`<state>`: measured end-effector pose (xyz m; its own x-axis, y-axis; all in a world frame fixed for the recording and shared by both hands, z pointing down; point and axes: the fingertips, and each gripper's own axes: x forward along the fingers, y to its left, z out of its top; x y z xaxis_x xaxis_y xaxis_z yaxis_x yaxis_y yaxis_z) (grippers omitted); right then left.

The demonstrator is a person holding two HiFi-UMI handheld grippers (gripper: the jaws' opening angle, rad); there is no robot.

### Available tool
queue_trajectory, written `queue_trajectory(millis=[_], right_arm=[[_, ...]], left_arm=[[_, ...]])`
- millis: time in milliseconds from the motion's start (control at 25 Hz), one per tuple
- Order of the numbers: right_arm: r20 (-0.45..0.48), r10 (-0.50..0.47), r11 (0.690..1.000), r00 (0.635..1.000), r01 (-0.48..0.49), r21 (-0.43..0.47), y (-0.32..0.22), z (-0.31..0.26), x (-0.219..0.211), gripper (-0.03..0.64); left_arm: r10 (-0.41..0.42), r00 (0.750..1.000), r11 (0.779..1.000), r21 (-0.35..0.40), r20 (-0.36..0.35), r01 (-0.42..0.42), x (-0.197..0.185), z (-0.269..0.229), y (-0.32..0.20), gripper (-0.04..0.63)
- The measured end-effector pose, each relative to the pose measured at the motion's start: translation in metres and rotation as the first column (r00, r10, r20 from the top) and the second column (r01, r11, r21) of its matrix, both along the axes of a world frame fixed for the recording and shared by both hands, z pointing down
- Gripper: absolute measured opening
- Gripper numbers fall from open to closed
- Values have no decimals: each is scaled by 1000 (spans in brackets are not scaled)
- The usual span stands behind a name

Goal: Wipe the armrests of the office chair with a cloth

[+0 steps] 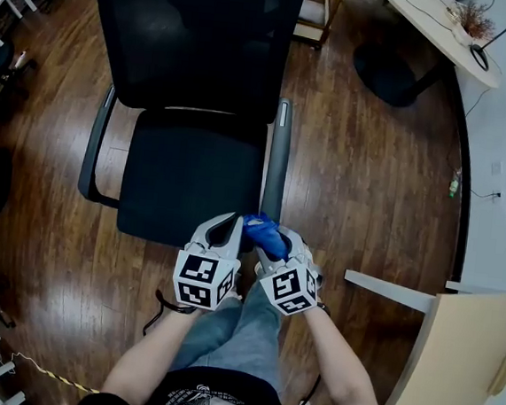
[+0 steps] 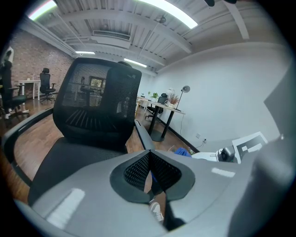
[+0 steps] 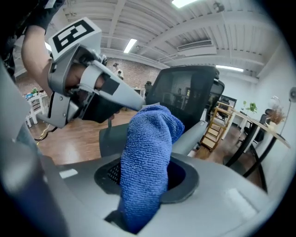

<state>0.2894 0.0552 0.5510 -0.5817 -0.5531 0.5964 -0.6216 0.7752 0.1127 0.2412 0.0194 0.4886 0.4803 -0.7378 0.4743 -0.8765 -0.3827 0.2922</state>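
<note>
The black office chair (image 1: pixel 191 102) stands in front of me, with a grey armrest on its left (image 1: pixel 94 142) and another on its right (image 1: pixel 279 155). My right gripper (image 1: pixel 271 243) is shut on a blue cloth (image 1: pixel 265 234), held just past the seat's front edge near the right armrest's front end. In the right gripper view the cloth (image 3: pixel 148 152) bunches up out of the jaws and hides the pads. My left gripper (image 1: pixel 231 226) is shut with nothing in it, its tips right beside the cloth. In the left gripper view the right armrest (image 2: pixel 143 136) runs ahead.
A white desk (image 1: pixel 439 28) with a lamp stands at the back right, and a wooden shelf (image 1: pixel 320 12) sits behind the chair. A pale cabinet panel (image 1: pixel 461 351) is close on my right. A black cable (image 1: pixel 158 308) lies on the wood floor by my legs (image 1: pixel 236 329).
</note>
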Motion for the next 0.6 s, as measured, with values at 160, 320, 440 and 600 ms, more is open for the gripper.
queue_trajectory(millis=[160, 320, 440, 600], right_arm=[[157, 268, 963, 950, -264, -47, -12, -14, 28, 140], [251, 461, 887, 851, -435, -156, -15, -9, 51, 140], [303, 541, 841, 784, -494, -223, -16, 0, 59, 140], [380, 640, 769, 668, -549, -329, -19, 10, 68, 139]], left_arm=[[-5, 1000, 1000, -1, -6, 5, 4, -1, -4, 3], [17, 1000, 1000, 8, -4, -17, 19, -3, -8, 3], [41, 999, 999, 4, -1, -41, 32, 1, -10, 3], [62, 998, 998, -7, 6, -62, 39, 9, -9, 3]])
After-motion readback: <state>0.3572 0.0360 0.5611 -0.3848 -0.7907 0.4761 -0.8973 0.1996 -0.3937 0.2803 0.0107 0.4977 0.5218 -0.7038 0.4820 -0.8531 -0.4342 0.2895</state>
